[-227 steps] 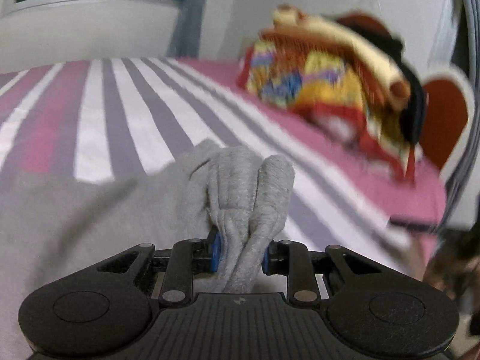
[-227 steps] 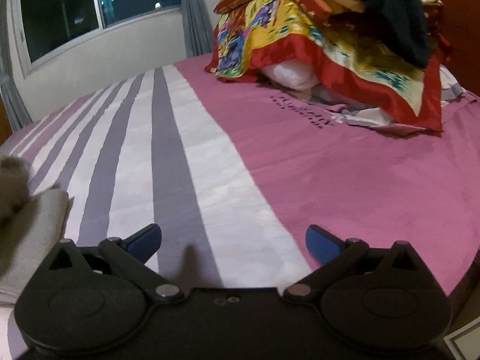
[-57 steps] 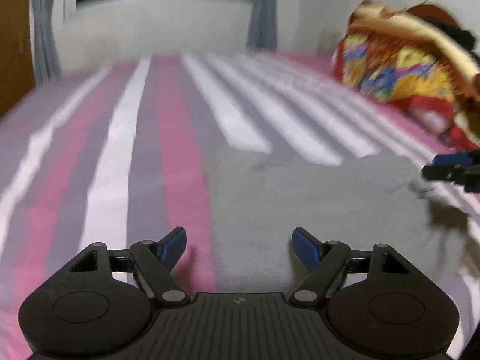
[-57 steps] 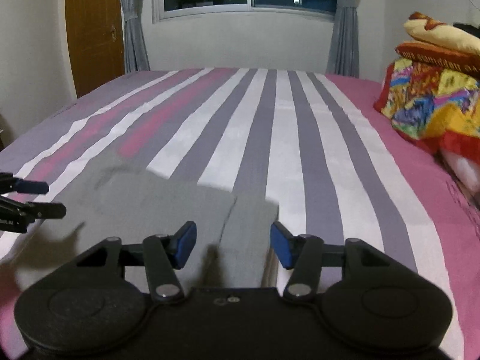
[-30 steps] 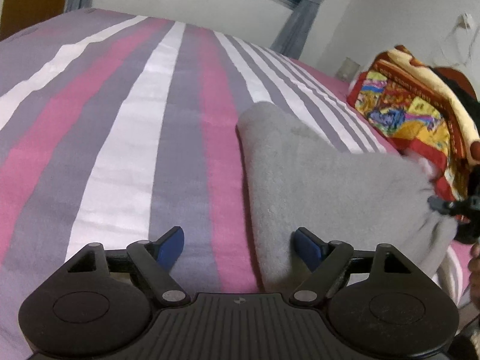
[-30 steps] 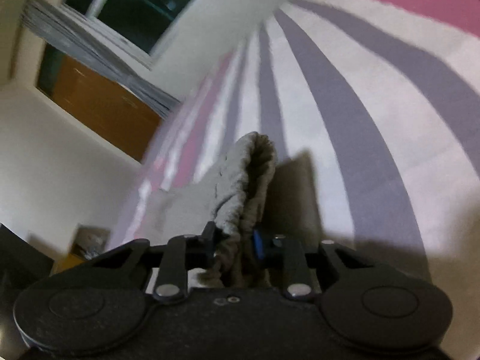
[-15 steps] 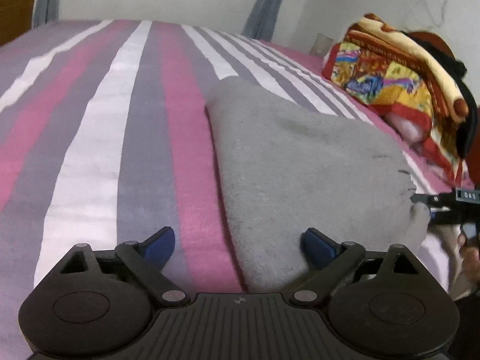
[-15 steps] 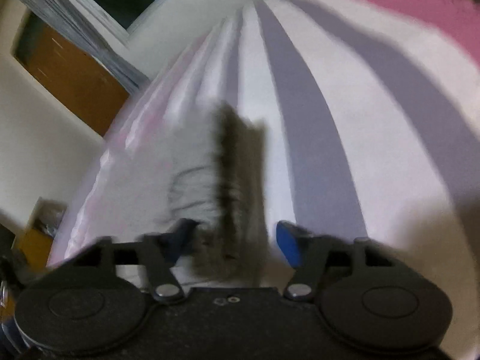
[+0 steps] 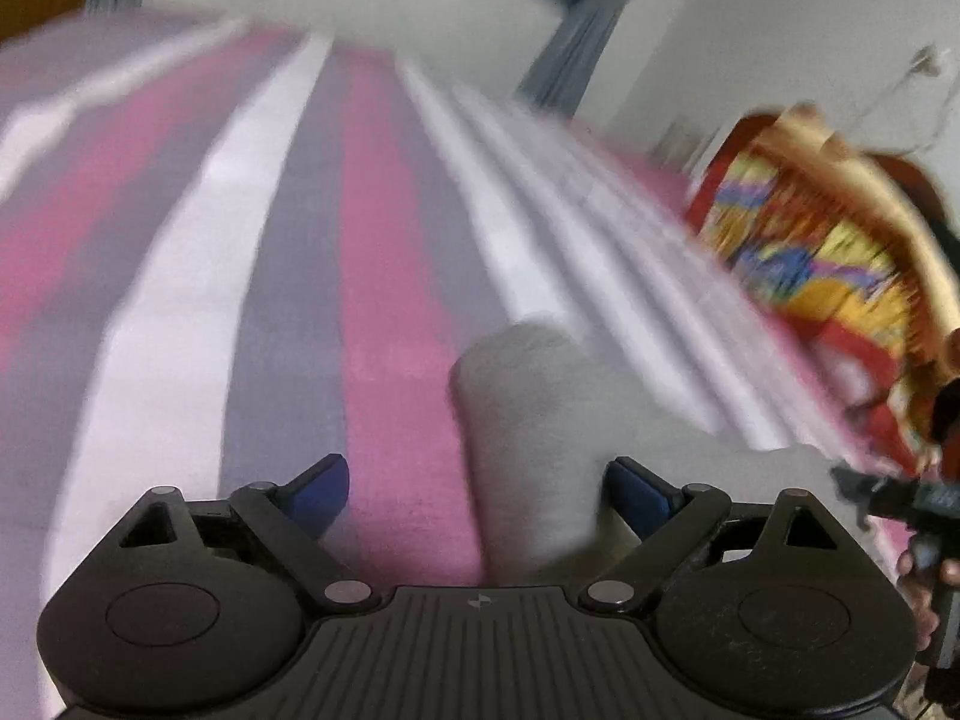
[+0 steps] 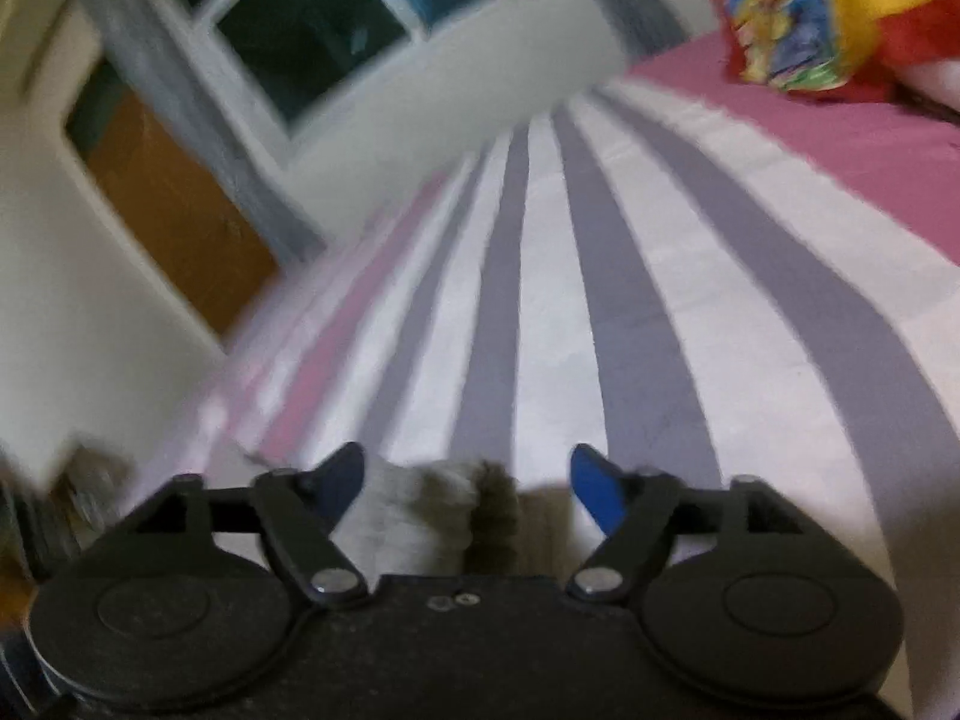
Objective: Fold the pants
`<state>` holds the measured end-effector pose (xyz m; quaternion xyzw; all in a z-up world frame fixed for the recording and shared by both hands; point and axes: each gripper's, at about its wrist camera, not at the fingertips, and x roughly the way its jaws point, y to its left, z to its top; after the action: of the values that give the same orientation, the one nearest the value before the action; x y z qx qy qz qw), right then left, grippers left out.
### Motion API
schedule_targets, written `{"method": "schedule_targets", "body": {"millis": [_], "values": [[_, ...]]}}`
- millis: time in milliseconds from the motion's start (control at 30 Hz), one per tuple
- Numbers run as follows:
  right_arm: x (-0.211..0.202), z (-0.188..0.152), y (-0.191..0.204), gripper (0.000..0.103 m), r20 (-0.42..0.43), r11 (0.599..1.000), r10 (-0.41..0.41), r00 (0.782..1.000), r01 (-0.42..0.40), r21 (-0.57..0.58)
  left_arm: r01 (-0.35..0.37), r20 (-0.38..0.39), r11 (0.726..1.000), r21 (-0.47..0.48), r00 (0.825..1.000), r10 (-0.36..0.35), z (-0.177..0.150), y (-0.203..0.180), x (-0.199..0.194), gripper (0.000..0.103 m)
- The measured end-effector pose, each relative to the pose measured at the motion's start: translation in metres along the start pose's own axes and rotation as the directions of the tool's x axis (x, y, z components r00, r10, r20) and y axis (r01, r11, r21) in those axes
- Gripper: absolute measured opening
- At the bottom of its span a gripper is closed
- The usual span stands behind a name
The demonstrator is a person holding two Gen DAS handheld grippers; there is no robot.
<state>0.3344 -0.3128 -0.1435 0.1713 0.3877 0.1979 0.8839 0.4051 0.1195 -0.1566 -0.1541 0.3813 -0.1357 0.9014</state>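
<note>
Both views are blurred. The pants, grey and folded into a thick bundle, lie on the striped bed.

The left gripper is spread wide; the bundle's near end sits between its blue pads, close to the right-hand one, and no pad presses it. The right gripper has just been opening and stands spread. A bunched edge of the pants lies low between its pads, nearer the left-hand one, with a clear gap to the other. In the left view the right gripper shows at the frame's right edge, beside the far end of the bundle.

A pile of bright bedding sits at the head of the bed.
</note>
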Motion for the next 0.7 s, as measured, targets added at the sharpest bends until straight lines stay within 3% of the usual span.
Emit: {"method": "schedule_targets", "body": {"millis": [67,100,167,200,233,267,300,333,433,533,600,667,700], "values": [[0.007,-0.002,-0.013,0.073,-0.016,0.998,0.027,1.000,-0.026,0.052,-0.029,-0.013,0.995,0.090,0.999,0.030,0.005,-0.009,0.010,0.097],[0.004,0.001,-0.014,0.070,-0.018,0.998,0.030,0.999,-0.029,0.060,-0.018,-0.013,0.996,0.084,1.000,0.019,0.010,-0.011,0.007,0.097],[-0.015,0.003,-0.003,0.056,0.059,0.998,0.053,0.997,-0.055,0.032,0.061,0.055,0.996,0.061,0.996,-0.065,0.013,-0.009,-0.006,0.096],[-0.021,0.005,0.002,0.057,0.087,0.996,0.082,0.993,-0.084,0.019,0.064,0.064,0.997,0.048,0.996,-0.067,0.013,-0.007,-0.007,0.096],[-0.023,0.004,0.006,0.057,0.102,0.994,0.108,0.989,-0.110,0.008,0.019,0.028,0.999,0.039,0.999,-0.020,0.011,-0.004,0.000,0.097],[-0.014,0.001,0.008,0.059,0.070,0.997,0.082,0.994,-0.082,-0.004,-0.009,-0.007,0.999,0.053,1.000,0.010,0.007,-0.002,0.009,0.097],[0.000,-0.003,0.009,0.068,0.010,1.000,0.018,1.000,-0.018,-0.021,-0.010,0.004,0.997,0.075,1.000,0.010,0.003,-0.002,0.012,0.097],[0.012,-0.007,0.004,0.069,-0.019,1.000,-0.017,1.000,0.017,-0.016,-0.021,0.009,0.996,0.089,1.000,0.020,0.001,-0.005,0.013,0.097],[0.006,-0.002,-0.004,0.070,-0.011,0.997,0.014,1.000,-0.013,0.074,-0.013,0.002,0.998,0.065,1.000,0.013,0.002,-0.013,0.001,0.097],[-0.030,-0.014,0.000,0.069,0.039,0.994,0.088,0.995,-0.091,0.065,0.040,0.031,0.993,0.109,0.999,-0.043,-0.008,-0.021,-0.033,0.097],[-0.045,-0.030,0.002,0.070,0.052,0.991,0.119,0.992,-0.121,0.049,0.028,0.001,0.993,0.115,1.000,-0.028,-0.024,-0.020,-0.045,0.097],[-0.035,-0.047,0.002,0.086,-0.036,0.997,0.082,0.996,-0.082,0.013,-0.011,-0.041,0.994,0.109,0.999,0.016,-0.046,-0.015,-0.044,0.097],[-0.025,-0.055,-0.001,0.087,-0.085,0.998,0.066,0.994,-0.065,0.015,-0.008,-0.022,0.996,0.092,1.000,0.010,-0.053,-0.011,-0.046,0.097]]}}
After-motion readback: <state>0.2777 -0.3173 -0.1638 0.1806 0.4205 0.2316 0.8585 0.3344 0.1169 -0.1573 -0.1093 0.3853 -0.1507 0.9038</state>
